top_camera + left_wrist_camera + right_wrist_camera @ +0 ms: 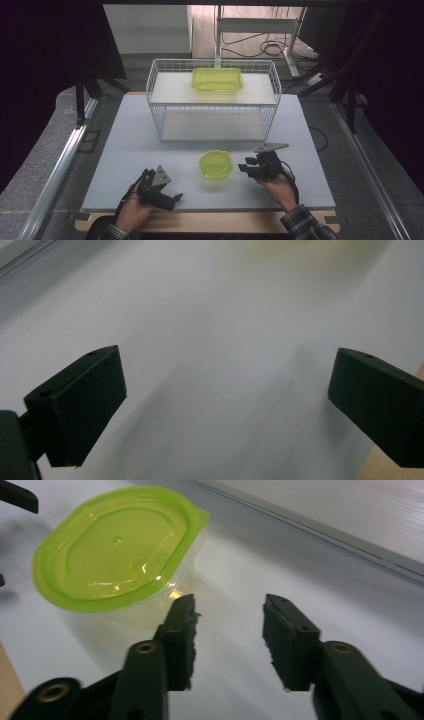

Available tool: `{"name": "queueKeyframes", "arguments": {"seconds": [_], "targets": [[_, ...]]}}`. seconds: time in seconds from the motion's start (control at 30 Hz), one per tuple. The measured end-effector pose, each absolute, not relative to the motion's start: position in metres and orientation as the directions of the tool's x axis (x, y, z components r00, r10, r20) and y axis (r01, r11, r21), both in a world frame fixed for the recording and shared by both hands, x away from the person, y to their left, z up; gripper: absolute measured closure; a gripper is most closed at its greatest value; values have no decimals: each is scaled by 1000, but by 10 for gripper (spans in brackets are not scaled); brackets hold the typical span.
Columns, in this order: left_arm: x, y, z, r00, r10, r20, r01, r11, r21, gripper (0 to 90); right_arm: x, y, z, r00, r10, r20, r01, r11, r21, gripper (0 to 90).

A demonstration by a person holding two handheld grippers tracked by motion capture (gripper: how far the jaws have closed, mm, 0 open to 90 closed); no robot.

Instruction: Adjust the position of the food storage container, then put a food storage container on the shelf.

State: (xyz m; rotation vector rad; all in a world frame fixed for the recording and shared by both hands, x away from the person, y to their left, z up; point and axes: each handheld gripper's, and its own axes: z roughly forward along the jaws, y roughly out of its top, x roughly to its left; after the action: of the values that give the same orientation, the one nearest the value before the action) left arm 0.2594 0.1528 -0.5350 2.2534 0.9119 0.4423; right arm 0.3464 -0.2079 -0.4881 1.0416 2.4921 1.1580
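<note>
A small clear tub with a green lid [216, 164] stands on the white table top [130, 150], between my two grippers. Seen from the right gripper view, this tub [117, 550] lies just left of and beyond my right gripper [229, 611], whose black jaws stand apart with nothing between them. My right gripper [246, 167] sits just right of the tub in the high view. At the front left, my left gripper [175, 199] is open and its jaws [225, 390] are spread wide over bare table. A larger green-lidded box [217, 79] rests on the upper shelf of a white wire rack [212, 100].
The wire rack stands at the back of the table, with its lower shelf [210, 125] bare. The wooden front edge [210, 220] runs below the white top. Metal rails [55, 175] flank the table, and cables [270, 47] lie on the floor behind.
</note>
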Motion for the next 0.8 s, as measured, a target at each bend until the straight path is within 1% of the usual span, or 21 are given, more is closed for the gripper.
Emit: {"name": "queueKeyframes", "arguments": {"seconds": [0.07,0.1,0.13,0.27,0.37,0.6,0.63,0.67,0.8], "targets": [[259,153,-535,701,711,61,490,-541,684,18,345,-209,-487,-733,672,103,510,444,737,472],[259,153,-535,701,711,61,490,-541,684,18,345,-209,-487,-733,672,103,510,444,737,472],[260,152,-536,702,709,62,491,-545,680,18,344,-211,-486,-737,667,106,506,441,741,407],[259,151,-537,705,706,64,490,-551,675,18,341,-213,-489,-736,667,118,518,443,732,298],[259,151,-537,707,704,68,489,-556,672,18,340,-215,-491,-737,666,120,520,445,729,244],[260,151,-538,709,702,70,487,-560,671,18,343,-217,-490,-725,669,160,533,400,745,119],[260,151,-538,709,702,70,487,-560,671,18,343,-217,-490,-725,669,160,533,400,745,119],[260,151,-538,710,700,71,486,-560,671,18,344,-217,-490,-714,676,185,547,373,749,82],[260,150,-538,713,698,73,484,-565,669,18,346,-216,-488,-705,680,201,553,349,756,66]]}}
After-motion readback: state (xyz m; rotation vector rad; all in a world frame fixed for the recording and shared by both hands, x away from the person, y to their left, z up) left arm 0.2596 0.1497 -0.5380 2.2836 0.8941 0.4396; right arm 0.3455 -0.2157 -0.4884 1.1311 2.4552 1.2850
